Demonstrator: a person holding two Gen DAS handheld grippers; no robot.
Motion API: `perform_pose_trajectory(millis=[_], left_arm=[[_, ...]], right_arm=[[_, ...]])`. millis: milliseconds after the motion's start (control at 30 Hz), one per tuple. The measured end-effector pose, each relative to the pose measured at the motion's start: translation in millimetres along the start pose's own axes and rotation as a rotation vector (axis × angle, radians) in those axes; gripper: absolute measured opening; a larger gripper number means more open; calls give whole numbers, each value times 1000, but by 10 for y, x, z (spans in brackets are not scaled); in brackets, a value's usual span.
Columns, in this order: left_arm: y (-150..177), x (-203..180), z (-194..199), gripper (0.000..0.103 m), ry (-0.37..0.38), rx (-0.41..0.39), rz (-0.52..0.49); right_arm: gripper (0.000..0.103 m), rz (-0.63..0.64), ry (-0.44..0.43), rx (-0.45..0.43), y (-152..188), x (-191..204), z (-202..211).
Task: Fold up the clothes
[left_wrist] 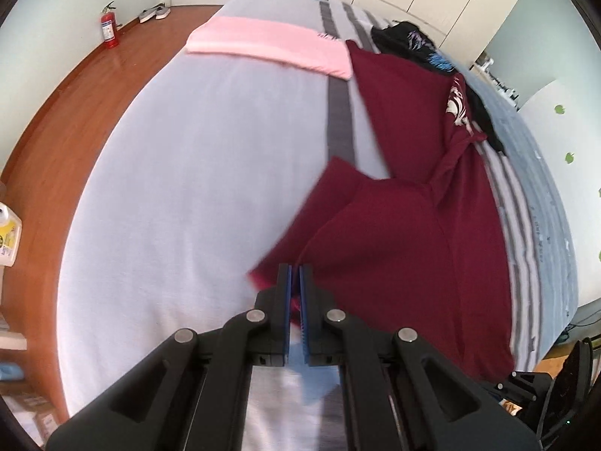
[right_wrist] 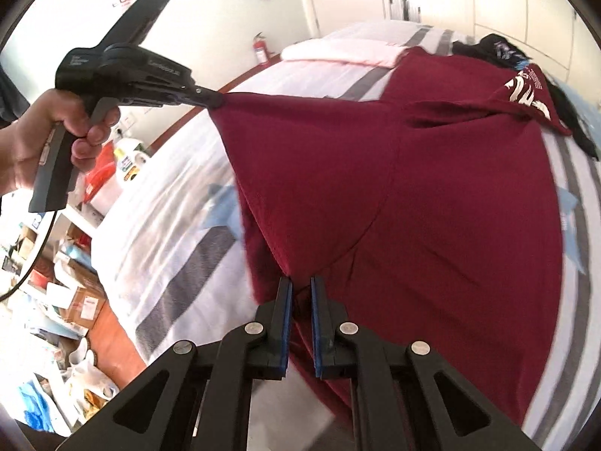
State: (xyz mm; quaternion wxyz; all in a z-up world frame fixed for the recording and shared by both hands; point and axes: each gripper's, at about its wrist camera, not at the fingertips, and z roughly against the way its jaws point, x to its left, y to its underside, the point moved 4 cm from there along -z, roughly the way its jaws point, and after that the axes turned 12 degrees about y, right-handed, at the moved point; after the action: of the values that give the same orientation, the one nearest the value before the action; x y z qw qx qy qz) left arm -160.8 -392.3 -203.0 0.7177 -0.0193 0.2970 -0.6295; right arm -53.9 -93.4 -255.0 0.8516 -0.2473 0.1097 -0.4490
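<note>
Both claws pinch the maroon T-shirt (right_wrist: 432,195) above the striped bed (left_wrist: 188,169): left claw (left_wrist: 295,274) on one edge, right claw (right_wrist: 300,289) on another. Keeping the held edge taut and level should give a square fold short of the folded pink garment (left_wrist: 270,43).

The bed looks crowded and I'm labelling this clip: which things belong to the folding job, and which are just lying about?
Belongs to the job:
- dark red cotton T-shirt, held lifted
- left gripper and right gripper, both clamped on its edge
- folded pink garment
- crumpled black printed garment
- striped white and grey bed sheet

Just lying about:
- red fire extinguisher
- pair of grey shoes
- cardboard box
</note>
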Motion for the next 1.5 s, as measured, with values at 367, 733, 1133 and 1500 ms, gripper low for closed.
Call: perform_pose_trajectory(millis=[367, 733, 1133, 1500], left_arm=[[30, 278, -158, 3, -47, 39, -1], [196, 372, -420, 3, -99, 91, 11], [84, 410, 28, 5, -244, -12, 59], [327, -666, -488, 5, 71, 51, -121]], right_arm=[[8, 43, -4, 35, 48, 275, -229], [17, 41, -12, 85, 176, 231, -342], [19, -8, -59, 65, 151, -305, -45], [21, -75, -14, 119, 191, -594, -459]])
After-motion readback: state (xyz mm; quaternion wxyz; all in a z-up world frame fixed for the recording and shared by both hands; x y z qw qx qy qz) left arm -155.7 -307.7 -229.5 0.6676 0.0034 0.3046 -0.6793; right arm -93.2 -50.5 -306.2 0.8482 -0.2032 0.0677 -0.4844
